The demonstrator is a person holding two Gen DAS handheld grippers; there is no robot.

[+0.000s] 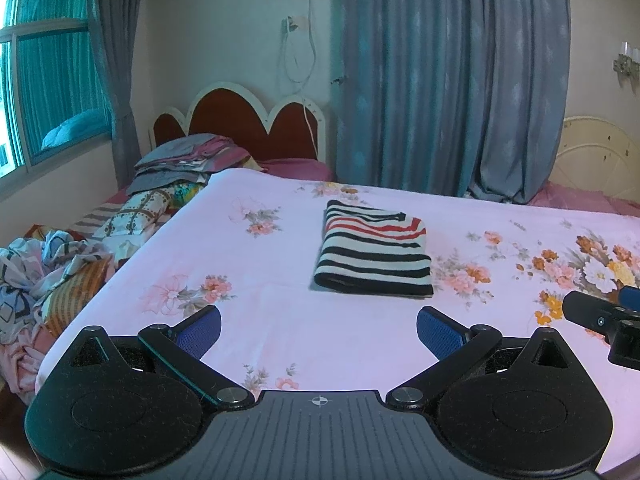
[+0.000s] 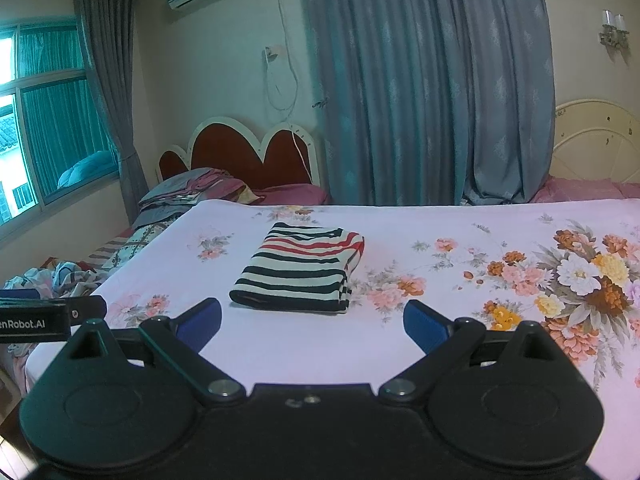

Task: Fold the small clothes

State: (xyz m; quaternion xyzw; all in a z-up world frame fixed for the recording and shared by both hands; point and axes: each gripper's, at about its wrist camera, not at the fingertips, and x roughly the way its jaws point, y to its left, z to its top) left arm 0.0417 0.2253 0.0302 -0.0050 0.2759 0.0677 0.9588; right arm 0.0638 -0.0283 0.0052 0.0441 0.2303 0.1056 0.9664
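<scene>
A small striped garment [image 1: 374, 250] in black, white and red lies folded into a neat rectangle on the pink floral bedsheet [image 1: 260, 272]. My left gripper [image 1: 319, 330] hovers open above the sheet, a short way in front of the garment, with nothing between its blue pads. In the right wrist view the same striped garment [image 2: 302, 266] lies ahead and slightly left. My right gripper [image 2: 312, 322] is open too and holds nothing. The right gripper's tip [image 1: 600, 316] shows at the right edge of the left wrist view, and the left gripper's body [image 2: 36, 318] at the left edge of the right one.
A second bed at the left holds a stack of folded bedding [image 1: 188, 162] and crumpled clothes [image 1: 44, 276]. A red heart-shaped headboard [image 1: 240, 120] stands behind it. Blue-grey curtains [image 1: 448, 80] hang at the back, and a cream headboard [image 2: 596, 144] is at the far right.
</scene>
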